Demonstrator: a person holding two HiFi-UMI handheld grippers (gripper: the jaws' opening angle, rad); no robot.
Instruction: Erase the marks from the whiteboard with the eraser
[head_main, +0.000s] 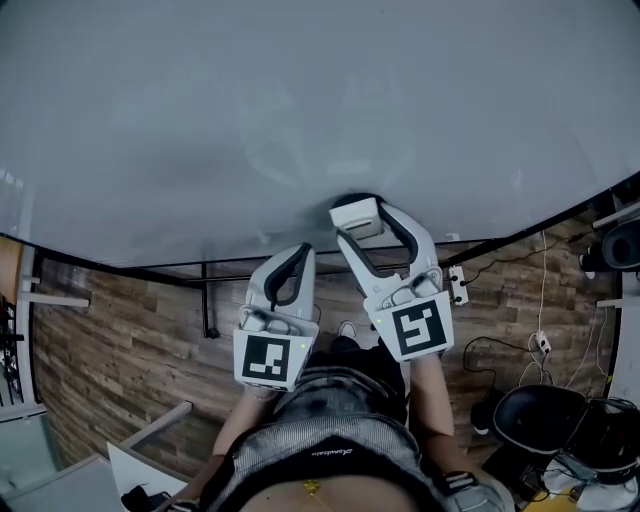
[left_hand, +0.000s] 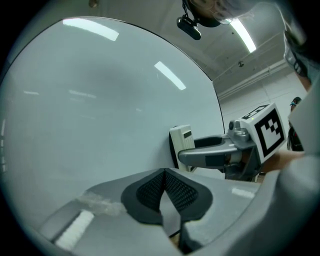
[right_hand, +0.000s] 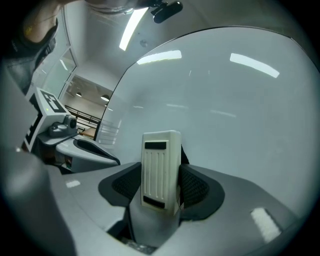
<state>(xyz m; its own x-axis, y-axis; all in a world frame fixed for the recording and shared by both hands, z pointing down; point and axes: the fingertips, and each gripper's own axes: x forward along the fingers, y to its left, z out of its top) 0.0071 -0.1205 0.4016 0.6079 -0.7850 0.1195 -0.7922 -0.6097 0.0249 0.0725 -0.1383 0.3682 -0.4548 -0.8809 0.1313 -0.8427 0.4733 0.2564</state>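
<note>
The whiteboard (head_main: 300, 100) fills the upper head view; its surface looks wiped, with only faint grey smudges near its lower middle. My right gripper (head_main: 358, 222) is shut on the white eraser (head_main: 357, 215), which is pressed against the board near its bottom edge. In the right gripper view the eraser (right_hand: 160, 170) stands upright between the jaws of the right gripper (right_hand: 161, 186). My left gripper (head_main: 288, 262) hangs just below the board's lower edge, shut with nothing in it; its padded jaws meet in the left gripper (left_hand: 164, 189) view, where the eraser (left_hand: 182, 146) shows at the right.
The board's black bottom frame (head_main: 150, 266) runs across above a wood-plank floor (head_main: 120, 340). A black chair (head_main: 545, 420) and cables (head_main: 540, 345) lie at the lower right. White furniture (head_main: 60, 470) stands at the lower left. The person's torso (head_main: 330, 440) is below the grippers.
</note>
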